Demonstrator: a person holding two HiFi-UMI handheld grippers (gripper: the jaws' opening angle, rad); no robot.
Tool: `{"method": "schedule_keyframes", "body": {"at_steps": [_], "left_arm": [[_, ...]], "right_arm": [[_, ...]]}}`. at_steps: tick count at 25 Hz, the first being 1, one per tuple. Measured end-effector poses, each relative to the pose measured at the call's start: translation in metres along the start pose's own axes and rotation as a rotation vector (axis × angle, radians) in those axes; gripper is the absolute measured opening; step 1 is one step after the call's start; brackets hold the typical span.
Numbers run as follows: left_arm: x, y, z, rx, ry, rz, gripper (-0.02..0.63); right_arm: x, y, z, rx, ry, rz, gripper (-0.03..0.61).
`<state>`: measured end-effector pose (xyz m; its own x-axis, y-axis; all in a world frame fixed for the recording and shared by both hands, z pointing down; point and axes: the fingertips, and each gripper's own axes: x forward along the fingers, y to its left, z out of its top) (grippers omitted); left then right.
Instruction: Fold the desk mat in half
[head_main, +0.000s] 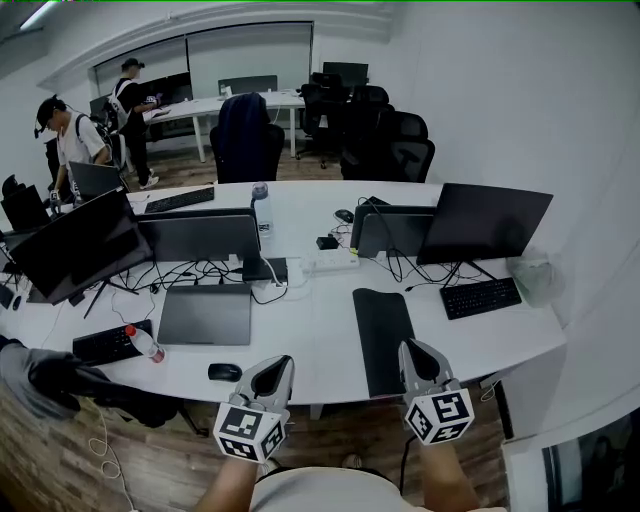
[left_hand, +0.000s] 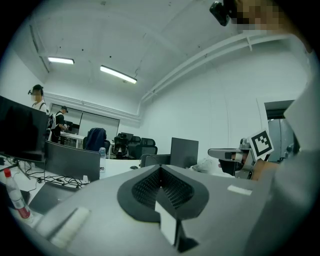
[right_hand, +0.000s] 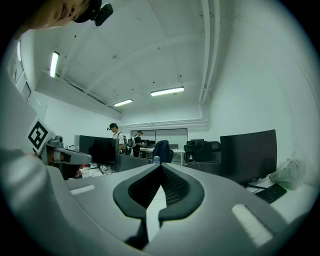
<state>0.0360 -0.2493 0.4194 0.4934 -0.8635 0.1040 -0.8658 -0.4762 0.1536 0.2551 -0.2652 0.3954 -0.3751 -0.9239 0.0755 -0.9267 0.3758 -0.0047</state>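
Desk mat (head_main: 382, 335) is laid flat on tabletop (head_main: 320, 335), capped bottle (head_main: 262, 212) stood upright beyond. Left gripper (head_main: 279, 364) and right gripper (head_main: 412, 349) jaws are closed, empty.

Walls (head_main: 480, 90): plain white, all round me.
Floor (head_main: 40, 470): wood planks, under my desk.
Desk (head_main: 320, 340): long, white.
Chairs (head_main: 390, 145): black, beyond it.
Ceiling lights (right_hand: 167, 91): tubes, lit.

Open-plan office: long white desk (head_main: 310, 345) w/ monitors (head_main: 485, 222), laptop (head_main: 205, 315), keyboard (head_main: 481, 297), cables (head_main: 190, 270); black swivel chairs (head_main: 390, 150) at back, more desks (head_main: 215, 105) beyond, strip lights (right_hand: 167, 91) overhead, ppl (head_main: 75, 140) at workstations.
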Motion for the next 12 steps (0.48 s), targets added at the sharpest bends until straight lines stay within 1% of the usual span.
{"method": "schedule_keyframes", "body": {"at_steps": [12], "left_arm": [[-0.007, 0.013, -0.002, -0.012, 0.009, -0.002, 0.002]], "right_arm": [[0.006, 0.013, -0.007, 0.007, 0.012, -0.001, 0.014]]}}
